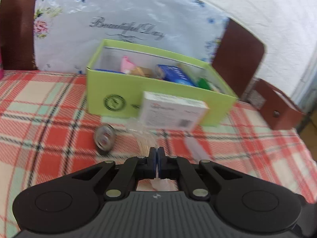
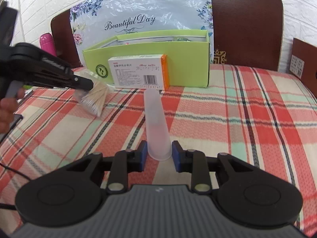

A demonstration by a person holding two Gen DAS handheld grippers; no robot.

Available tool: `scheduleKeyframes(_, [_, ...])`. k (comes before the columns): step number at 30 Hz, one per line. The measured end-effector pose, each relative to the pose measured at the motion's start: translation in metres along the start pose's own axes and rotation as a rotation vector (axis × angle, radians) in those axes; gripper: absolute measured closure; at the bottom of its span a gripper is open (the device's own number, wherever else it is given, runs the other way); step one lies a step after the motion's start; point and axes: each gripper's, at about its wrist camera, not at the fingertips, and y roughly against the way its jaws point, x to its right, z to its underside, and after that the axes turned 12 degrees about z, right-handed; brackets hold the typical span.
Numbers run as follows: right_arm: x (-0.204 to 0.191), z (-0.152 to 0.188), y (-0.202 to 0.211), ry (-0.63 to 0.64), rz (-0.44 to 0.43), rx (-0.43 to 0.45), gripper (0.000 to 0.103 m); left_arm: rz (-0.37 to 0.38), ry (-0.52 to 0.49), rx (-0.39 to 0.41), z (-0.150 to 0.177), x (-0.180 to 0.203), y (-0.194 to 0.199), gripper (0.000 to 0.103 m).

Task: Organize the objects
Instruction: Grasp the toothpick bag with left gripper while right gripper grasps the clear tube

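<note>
A lime green box (image 1: 118, 91) (image 2: 188, 59) stands on the plaid cloth and holds several small packs. A white medicine carton (image 1: 172, 111) (image 2: 138, 71) leans against its front. My left gripper (image 1: 157, 152) (image 2: 89, 85) is shut on a clear bag of cotton swabs (image 2: 95, 101) (image 1: 142, 136) and holds it above the cloth. My right gripper (image 2: 158, 152) is open around the wide end of a translucent plastic tube (image 2: 156, 123) lying on the cloth; the tube also shows in the left wrist view (image 1: 196, 146). A small round foil item (image 1: 105, 138) lies left of the bag.
A floral "Beautiful Day" plastic bag (image 2: 138, 10) and dark brown chair backs (image 2: 245, 25) stand behind the box. A pink bottle (image 2: 47, 43) is at the back left. A brown box (image 1: 277, 107) sits at the cloth's right edge.
</note>
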Motion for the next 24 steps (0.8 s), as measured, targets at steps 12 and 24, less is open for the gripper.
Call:
scheduleKeyframes(12, [-0.01, 0.016, 0.031, 0.037, -0.017, -0.011, 0.072, -0.163, 0.002, -0.036, 0.044, 0.011, 0.015, 0.03])
scheduleKeyframes(24, [-0.004, 0.017, 0.029, 0.039, 0.006, -0.019, 0.062, -0.11, -0.086, -0.07, 0.037, 0.013, -0.029, 0.067])
